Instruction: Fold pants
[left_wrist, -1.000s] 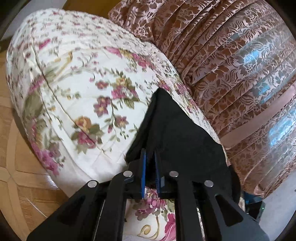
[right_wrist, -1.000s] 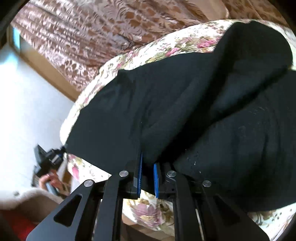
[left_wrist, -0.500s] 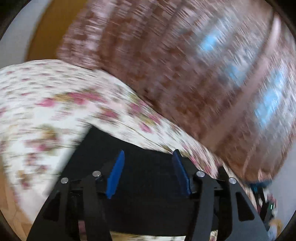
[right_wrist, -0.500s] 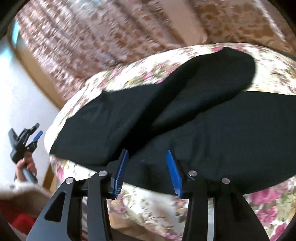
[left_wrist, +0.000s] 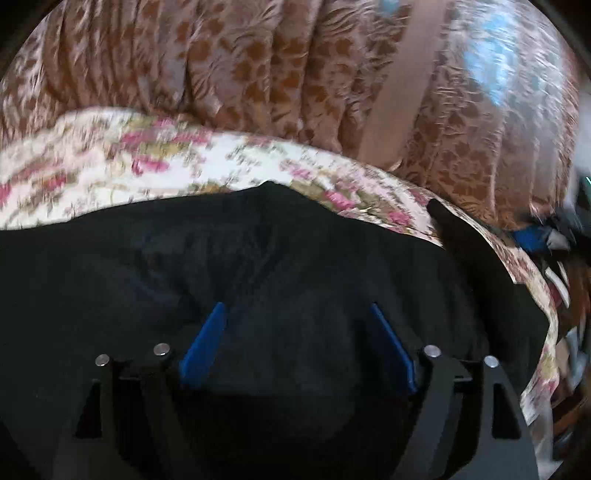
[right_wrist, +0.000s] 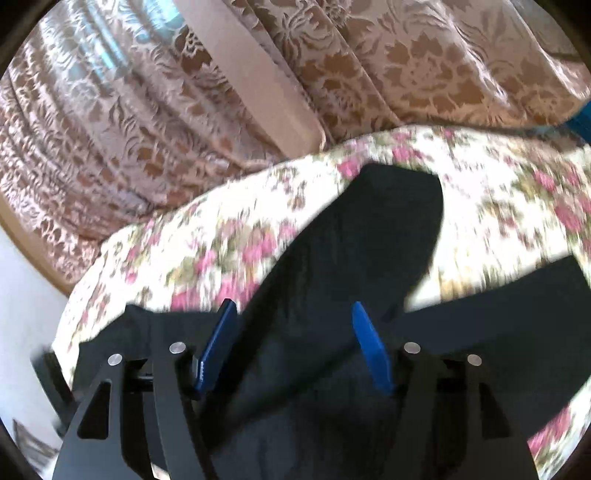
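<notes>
Both tools have let go: a second ago each pinched black cloth, and now my left tool (left_wrist: 297, 314) and right tool (right_wrist: 291, 314) are spreading, nothing between the blades. Black pants (right_wrist: 369, 240) lie loosely on the floral bed (right_wrist: 221, 236) (one leg askew). Risk, I judge: the fresh fold slumping unheld.

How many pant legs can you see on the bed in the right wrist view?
2: one black leg reaches toward the curtain, the other leg runs off right.
</notes>
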